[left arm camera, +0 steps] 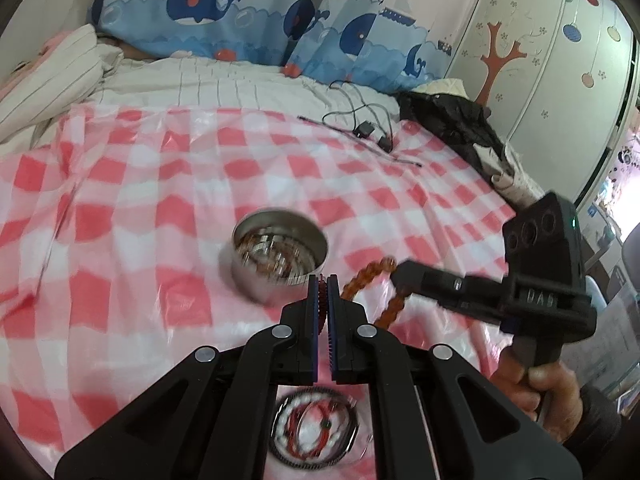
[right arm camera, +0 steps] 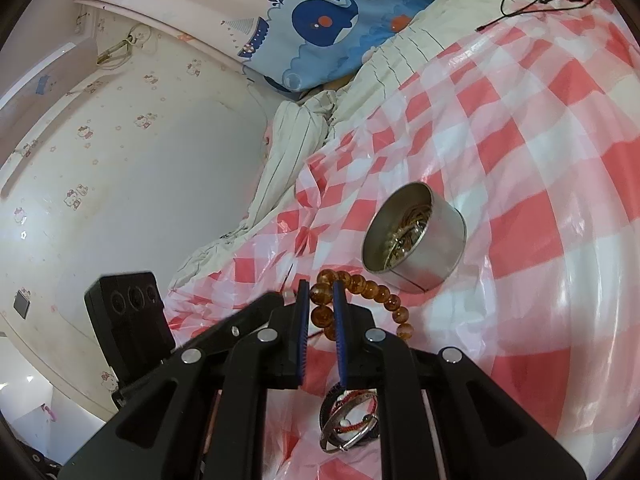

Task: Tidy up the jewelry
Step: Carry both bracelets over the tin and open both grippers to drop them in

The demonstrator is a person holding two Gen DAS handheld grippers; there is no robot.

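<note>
The bed (left arm camera: pixel 248 92) carries a pink-and-white checked plastic sheet (left arm camera: pixel 160 184), and everything below is placed against the round metal tin (left arm camera: pixel 280 254) standing on that sheet; behind the tin, at the head of the bed, lie whale-print pillows (left arm camera: pixel 208 12), and beyond it to the right some black cables with adapters (left arm camera: pixel 366 128) and a dark garment (left arm camera: pixel 452 120); the tin itself holds a tangle of metal jewelry, blurred in the left wrist view; just in front of the tin, the left gripper (left arm camera: pixel 324 292) has its jaws pressed together on a thin red item (left arm camera: pixel 322 294) I cannot identify further; to the right of the tin, the right gripper (right arm camera: pixel 321 294), held by a hand (left arm camera: pixel 548 388), is nearly closed and clamps an amber bead bracelet (right arm camera: pixel 360 286), whose loop hangs just beside the tin's wall without clearly touching it; nearer the cameras than the tin, under both grippers, a pile of bangles and cords (right arm camera: pixel 352 420) lies on the sheet: a dark ring, a silver ring, red cord and white beads.
</note>
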